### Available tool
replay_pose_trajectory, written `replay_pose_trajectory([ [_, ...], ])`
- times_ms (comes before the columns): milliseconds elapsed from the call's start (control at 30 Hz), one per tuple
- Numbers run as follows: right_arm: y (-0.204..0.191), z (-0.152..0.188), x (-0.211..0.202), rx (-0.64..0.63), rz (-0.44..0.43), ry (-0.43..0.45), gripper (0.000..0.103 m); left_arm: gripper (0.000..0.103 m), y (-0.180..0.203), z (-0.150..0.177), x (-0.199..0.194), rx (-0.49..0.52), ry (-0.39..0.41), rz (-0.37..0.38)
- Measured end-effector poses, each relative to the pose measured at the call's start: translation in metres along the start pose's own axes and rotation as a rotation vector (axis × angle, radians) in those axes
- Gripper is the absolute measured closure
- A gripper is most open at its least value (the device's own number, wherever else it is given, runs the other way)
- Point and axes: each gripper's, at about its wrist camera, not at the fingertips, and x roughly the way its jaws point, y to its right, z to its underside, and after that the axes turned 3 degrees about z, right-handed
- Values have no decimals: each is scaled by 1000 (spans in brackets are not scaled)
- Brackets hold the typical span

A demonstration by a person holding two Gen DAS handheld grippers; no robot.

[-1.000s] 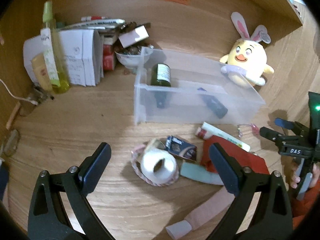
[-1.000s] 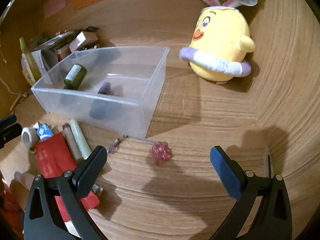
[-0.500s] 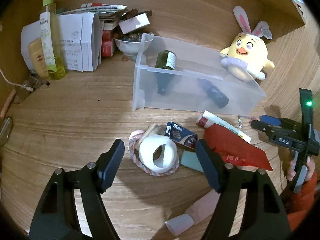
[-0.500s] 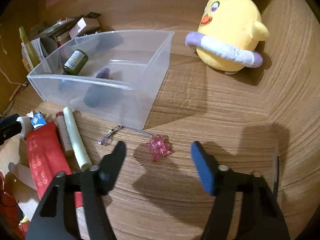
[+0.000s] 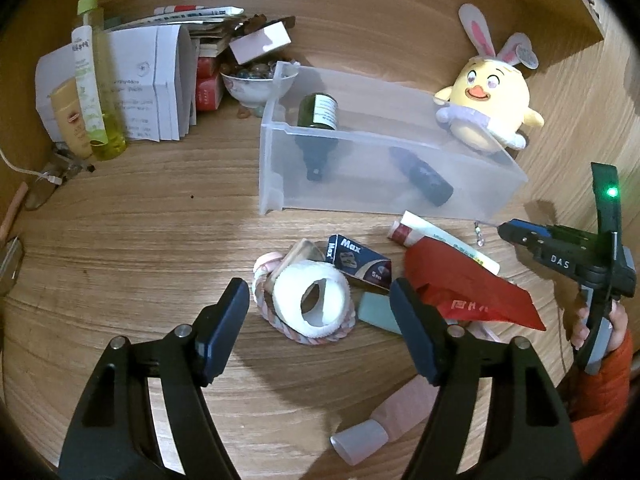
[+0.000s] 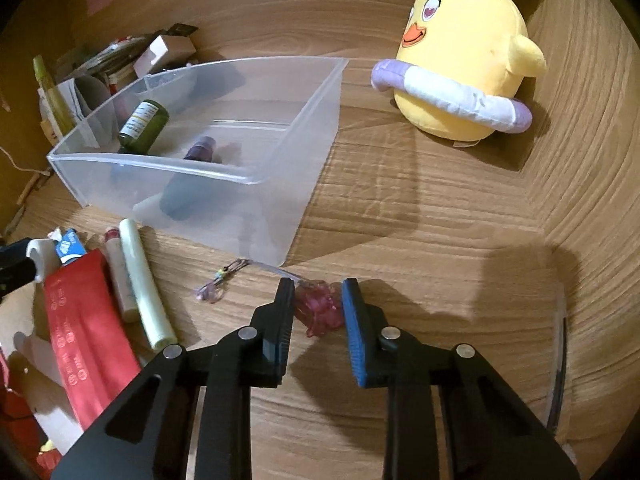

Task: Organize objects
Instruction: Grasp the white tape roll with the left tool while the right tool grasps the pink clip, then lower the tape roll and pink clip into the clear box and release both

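My right gripper [image 6: 318,296] is closing on a pink charm [image 6: 320,310] that lies on the wooden desk; both pads touch its sides. The charm's thin cord runs left to a small beaded end [image 6: 216,284]. My left gripper [image 5: 316,288] stands open with a white tape roll [image 5: 308,300] between its fingers, clear of both pads. The roll rests on a pink braided ring [image 5: 280,326]. A clear plastic bin [image 5: 276,168] behind holds a green bottle [image 5: 318,120] and a dark purple bottle [image 5: 424,180]. The right gripper [image 5: 516,234] also shows at the left wrist view's right edge.
Around the roll lie a blue "Max" box [image 5: 358,262], a red packet [image 5: 460,284], tubes [image 6: 140,280] and a pink capped tube [image 5: 384,420]. A yellow plush chick [image 6: 464,60] sits right of the bin. Papers, a spray bottle [image 5: 94,80] and a bowl [image 5: 256,88] crowd the back left.
The right jaws went from wide apart to closed around the pink charm. The left jaws narrowed around the white roll and then held. Both views drew slightly nearer the desk.
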Motion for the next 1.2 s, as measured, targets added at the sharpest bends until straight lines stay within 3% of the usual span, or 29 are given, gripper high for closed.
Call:
replay_pose_trajectory([
  [67,-1,4,-4,-2,0,14,81,32,1,0,1,1,0,2],
  [133,-3,5,-9,-5,-7,33,81,47,2,0,2,9,-8,7],
  [400,-21,-1,-39,-81,-27,118,81,62,3,-1,9,17,-10,-23],
  [700,-35,-3,-66,-102,-71,183,81,63,4,-2,3,14,19,-25],
  [1200,-54,-33,-98,-119,-136,324,81,63,20,-33,-29,23,167,8],
])
